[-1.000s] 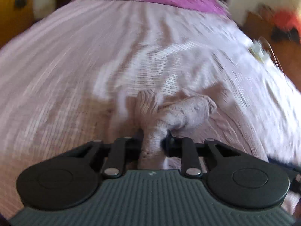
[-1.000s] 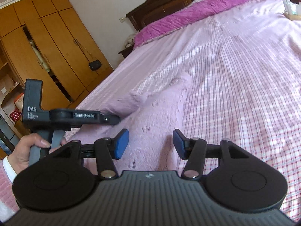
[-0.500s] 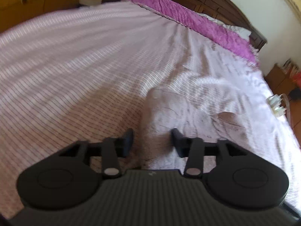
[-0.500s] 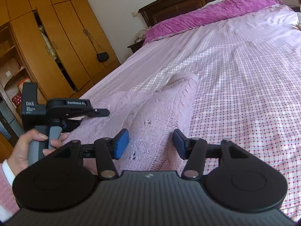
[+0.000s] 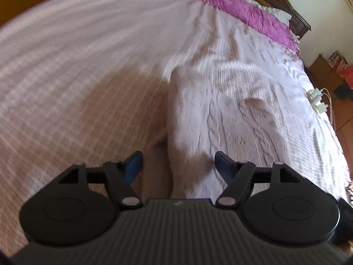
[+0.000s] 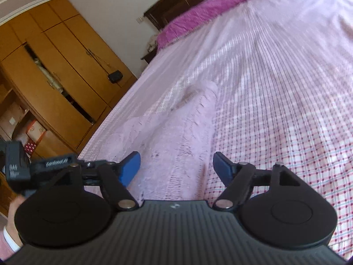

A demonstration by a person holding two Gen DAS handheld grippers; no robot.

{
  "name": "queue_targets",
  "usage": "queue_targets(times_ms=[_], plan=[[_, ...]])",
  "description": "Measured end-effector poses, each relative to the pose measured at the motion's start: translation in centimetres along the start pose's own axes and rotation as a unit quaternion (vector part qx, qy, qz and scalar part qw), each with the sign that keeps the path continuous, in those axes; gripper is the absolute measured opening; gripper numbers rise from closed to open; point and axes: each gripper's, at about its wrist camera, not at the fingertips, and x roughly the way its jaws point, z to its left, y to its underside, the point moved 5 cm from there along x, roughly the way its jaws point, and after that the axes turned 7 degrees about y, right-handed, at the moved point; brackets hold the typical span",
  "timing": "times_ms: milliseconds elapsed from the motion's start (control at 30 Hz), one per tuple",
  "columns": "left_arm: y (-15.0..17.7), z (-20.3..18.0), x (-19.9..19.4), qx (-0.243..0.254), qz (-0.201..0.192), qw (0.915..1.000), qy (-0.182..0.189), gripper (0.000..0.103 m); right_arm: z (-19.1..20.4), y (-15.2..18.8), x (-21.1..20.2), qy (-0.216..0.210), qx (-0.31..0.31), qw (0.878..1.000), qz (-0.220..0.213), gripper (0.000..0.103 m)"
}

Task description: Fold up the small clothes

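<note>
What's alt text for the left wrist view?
The left gripper, jaws open and empty, hangs above a pale pink cable-knit garment lying on a pink checked bedspread. A magenta blanket crosses the bed's far end.

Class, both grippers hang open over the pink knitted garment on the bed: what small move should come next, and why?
Probably lower the left gripper and close it on the near edge of the knitted garment. Both the left and right gripper are open and hold nothing, and the garment lies long on the bed sheet, so another fold seems needed.
</note>
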Motion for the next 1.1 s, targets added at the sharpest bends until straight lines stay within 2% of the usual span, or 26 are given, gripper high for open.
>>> queue_targets(times_ms=[100, 300, 400, 467, 500, 533, 567, 633, 833, 1100], plan=[[0.8, 0.3, 1.0, -0.012, 0.037, 0.9989, 0.028, 0.073, -0.8, -0.1, 1.4, -0.006, 0.025, 0.999, 0.03, 0.081], [1.2, -0.1, 2.5, -0.044, 0.058, 0.9941, 0.08, 0.073, -0.8, 0.0, 4.7, -0.04, 0.048, 0.995, 0.084, 0.082], [1.5, 0.4, 3.5, -0.064, 0.052, 0.9913, 0.102, 0.072, -0.1, 0.1, 6.4, -0.046, 0.038, 0.994, 0.097, 0.082], [1.6, 0.8, 3.8, -0.086, 0.049, 0.9881, 0.118, 0.061, 0.3, -0.1, 7.2, -0.048, 0.036, 0.993, 0.1, 0.076], [1.6, 1.1, 3.9, -0.1, 0.048, 0.9858, 0.126, 0.053, 0.5, -0.2, 7.5, -0.046, 0.037, 0.993, 0.101, 0.065], [1.6, 1.2, 3.9, -0.112, 0.046, 0.9832, 0.136, 0.047, 0.8, -0.4, 7.6, -0.041, 0.036, 0.994, 0.099, 0.06], [1.6, 1.4, 3.9, -0.122, 0.044, 0.9817, 0.14, 0.046, 1.0, -0.5, 7.7, -0.039, 0.033, 0.994, 0.097, 0.057], [1.6, 1.2, 3.5, -0.126, 0.04, 0.981, 0.142, 0.044, 2.0, -1.0, 7.5, -0.041, 0.02, 0.995, 0.091, 0.052], [2.0, -1.0, 1.6, -0.121, 0.031, 0.9772, 0.171, 0.042, 4.1, -3.2, 4.4, -0.058, -0.002, 0.996, 0.062, 0.05], [4.2, -6.2, 0.4, -0.113, 0.039, 0.9668, 0.226, 0.042, 3.2, -5.0, -3.6, -0.058, -0.009, 0.998, 0.026, 0.05]])
